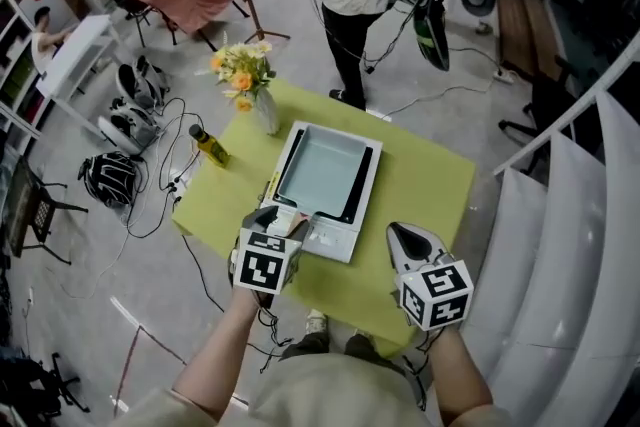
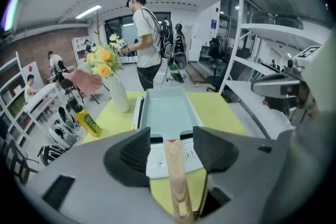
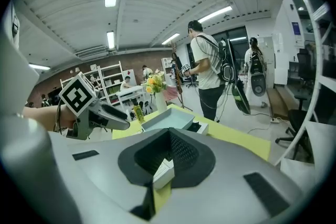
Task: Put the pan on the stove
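Since the pale blue-grey rectangular pan (image 1: pixel 322 170) already sits on the white flat stove w/ black top (image 1: pixel 338 237), roughly centred on it, the job looks all but done, and the risks are about undoing it.

Main one: the pan's light wooden handle (image 2: pixel 175 176) runs back between the jaws of the left gripper (image 2: pixel 171 139). Jaws are wide, w/ a gap on each side of the handle, so nothing is gripped. If that gripper pulls back crooked or lifts early, a pad could catch the handle and twist or drag the pan off-centre, maybe off the stove edge. A straight retreat along the handle line looks safest.

Second: the right gripper (image 1: pixel 400 237) hovers just beside the stove's near right corner, jaws closed on nothing. A bump there could shove the stove, pan incl., across the yellow-green table (image 1: pixel 430 185).

Less likely: the white vase of yellow flowers (image 1: pixel 262 105) and the yellow bottle (image 1: pixel 210 147) stand near the stove's far left side. A hard sideways knock to the pan or stove could tip either.
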`<action>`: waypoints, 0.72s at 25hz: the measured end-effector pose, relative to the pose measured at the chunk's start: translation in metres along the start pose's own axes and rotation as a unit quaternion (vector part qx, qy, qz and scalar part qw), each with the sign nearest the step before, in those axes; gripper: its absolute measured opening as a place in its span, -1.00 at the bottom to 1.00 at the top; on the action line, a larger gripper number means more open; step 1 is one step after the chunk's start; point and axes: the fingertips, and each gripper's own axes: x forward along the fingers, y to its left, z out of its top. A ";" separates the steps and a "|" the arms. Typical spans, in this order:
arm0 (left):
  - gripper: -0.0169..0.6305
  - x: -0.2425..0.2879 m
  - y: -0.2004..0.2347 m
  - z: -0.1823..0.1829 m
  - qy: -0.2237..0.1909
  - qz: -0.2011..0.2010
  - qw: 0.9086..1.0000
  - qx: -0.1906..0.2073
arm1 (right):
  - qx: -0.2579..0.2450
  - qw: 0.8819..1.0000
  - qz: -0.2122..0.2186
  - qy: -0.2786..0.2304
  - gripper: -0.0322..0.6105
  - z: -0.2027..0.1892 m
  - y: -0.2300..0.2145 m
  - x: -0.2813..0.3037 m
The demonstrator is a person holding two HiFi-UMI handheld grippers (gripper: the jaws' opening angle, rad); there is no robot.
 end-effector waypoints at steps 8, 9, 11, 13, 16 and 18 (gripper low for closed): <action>-0.37 -0.072 -0.005 0.054 -0.098 0.017 0.994 0.046 | -0.045 0.997 -0.003 -0.069 -0.88 0.057 0.025 -0.040; -0.39 -0.081 -0.007 0.059 -0.109 0.019 0.993 0.049 | -0.050 0.996 -0.002 -0.080 -0.88 0.066 0.029 -0.047; -0.40 -0.101 -0.011 0.069 -0.130 0.019 0.990 0.055 | -0.058 0.993 0.001 -0.102 -0.88 0.082 0.038 -0.062; -0.44 -0.120 -0.015 0.077 -0.151 0.021 0.986 0.064 | -0.066 0.990 0.004 -0.124 -0.88 0.097 0.046 -0.077; -0.49 -0.146 -0.020 0.088 -0.180 0.025 0.980 0.076 | -0.083 0.984 0.009 -0.156 -0.88 0.117 0.059 -0.097; -0.52 -0.165 -0.023 0.094 -0.202 0.027 0.976 0.080 | -0.091 0.980 0.012 -0.174 -0.88 0.128 0.068 -0.111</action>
